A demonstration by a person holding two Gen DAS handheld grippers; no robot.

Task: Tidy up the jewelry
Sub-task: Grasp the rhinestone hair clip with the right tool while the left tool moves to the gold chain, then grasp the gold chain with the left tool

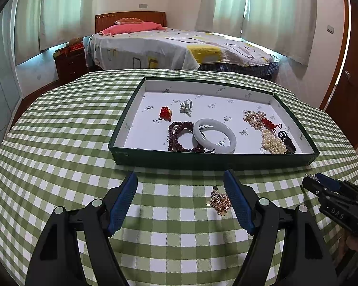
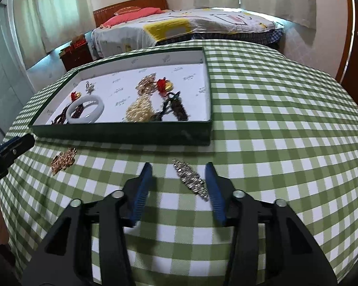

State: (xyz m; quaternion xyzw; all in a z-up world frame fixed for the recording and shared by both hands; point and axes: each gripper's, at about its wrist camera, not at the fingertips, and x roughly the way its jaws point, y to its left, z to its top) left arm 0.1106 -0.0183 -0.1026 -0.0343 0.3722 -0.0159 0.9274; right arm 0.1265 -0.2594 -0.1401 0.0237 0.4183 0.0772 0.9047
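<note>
The table is covered with a green and white checked cloth, which lies mostly flat with some soft folds near the cameras. On it stands a shallow dark green box with a white printed lining. In the box lie a white bangle, a dark bead bracelet touching it, a red piece, a silver ring, a gold and pearl brooch, a heap of pearls and some dark pieces at the right end.

Two pieces lie on the cloth, outside the box and near its front wall. A gold brooch lies between the fingers of the left gripper, just beside the right finger; the jaws stand wide apart and hold nothing. A long silver clip lies between the fingers of the right gripper, close to its right finger; these jaws are also apart, not closed on the clip. The gold brooch is seen in the right view too, to the left on the cloth.

Behind the table there is a bed with a patterned cover, a pink pillow and a wooden headboard. A dark red nightstand stands beside the bed. Pale curtains hang over the windows, and a wooden door is at the right.
</note>
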